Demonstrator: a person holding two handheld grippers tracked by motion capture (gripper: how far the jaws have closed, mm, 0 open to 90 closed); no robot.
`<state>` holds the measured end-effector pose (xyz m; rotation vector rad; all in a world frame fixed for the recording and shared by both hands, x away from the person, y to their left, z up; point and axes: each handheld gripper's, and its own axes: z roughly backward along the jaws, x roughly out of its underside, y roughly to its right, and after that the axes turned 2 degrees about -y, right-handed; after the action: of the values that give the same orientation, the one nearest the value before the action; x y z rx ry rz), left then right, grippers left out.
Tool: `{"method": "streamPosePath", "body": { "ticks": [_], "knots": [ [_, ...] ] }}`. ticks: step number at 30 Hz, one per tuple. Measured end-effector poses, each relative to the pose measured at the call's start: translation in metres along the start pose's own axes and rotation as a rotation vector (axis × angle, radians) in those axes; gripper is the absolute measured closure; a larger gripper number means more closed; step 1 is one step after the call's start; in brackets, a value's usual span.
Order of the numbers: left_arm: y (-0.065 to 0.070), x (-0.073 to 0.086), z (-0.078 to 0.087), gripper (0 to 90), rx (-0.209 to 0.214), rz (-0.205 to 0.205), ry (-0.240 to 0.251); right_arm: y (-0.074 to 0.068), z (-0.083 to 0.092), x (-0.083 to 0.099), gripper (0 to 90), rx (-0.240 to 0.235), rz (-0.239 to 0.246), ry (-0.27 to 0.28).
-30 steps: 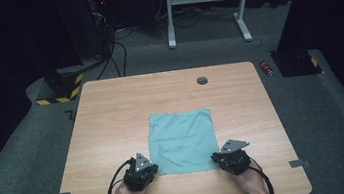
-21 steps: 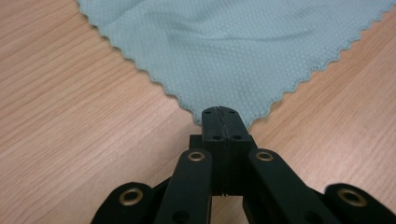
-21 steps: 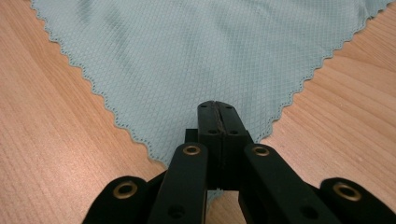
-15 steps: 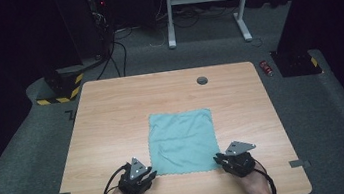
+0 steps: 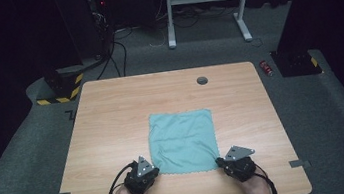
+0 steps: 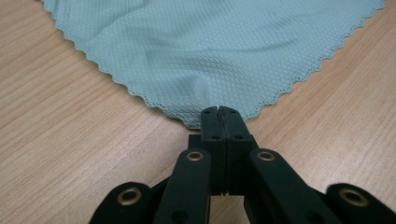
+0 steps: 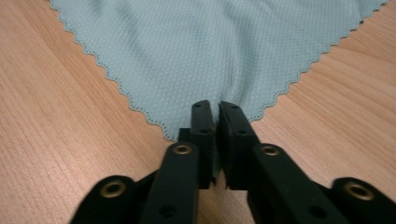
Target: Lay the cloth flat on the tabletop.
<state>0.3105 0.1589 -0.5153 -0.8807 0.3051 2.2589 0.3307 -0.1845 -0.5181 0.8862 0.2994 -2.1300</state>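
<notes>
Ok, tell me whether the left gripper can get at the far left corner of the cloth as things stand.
Probably not right away: the left gripper has just closed on the near corner of the cloth. The bare table leaves the way free, but it would have to let go first.

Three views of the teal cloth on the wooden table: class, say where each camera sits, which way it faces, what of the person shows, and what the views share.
High view: above the person's side, looking forward and down on the light wooden table; hands and both grippers enter at the bottom.
Left gripper view: rides the left gripper, looking along its black jaws, shut on a corner of the teal scallop-edged cloth.
Right gripper view: rides the right gripper, likewise pinching a corner.
Shared: the cloth and table.
</notes>
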Motion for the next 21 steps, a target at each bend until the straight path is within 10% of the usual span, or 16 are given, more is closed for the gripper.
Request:
{"method": "streamPosePath", "body": {
  "ticks": [5,10,16,21],
  "knots": [
    [-0.005,0.006,0.007,89.5,0.071,0.077,0.004,0.006,0.002,0.000,89.2,-0.019,-0.027,-0.016],
    [0.001,0.007,0.010,88.9,0.075,0.060,-0.032,0.001,0.005,0.000,89.4,-0.008,0.009,-0.039],
    [-0.006,-0.004,0.017,60.6,-0.016,0.075,0.038,0.005,0.009,-0.005,68.8,0.001,-0.059,-0.010],
    [-0.030,-0.034,-0.006,56.2,-0.094,0.100,0.054,0.001,-0.007,-0.021,68.0,-0.028,-0.058,0.024]
  ]
}}
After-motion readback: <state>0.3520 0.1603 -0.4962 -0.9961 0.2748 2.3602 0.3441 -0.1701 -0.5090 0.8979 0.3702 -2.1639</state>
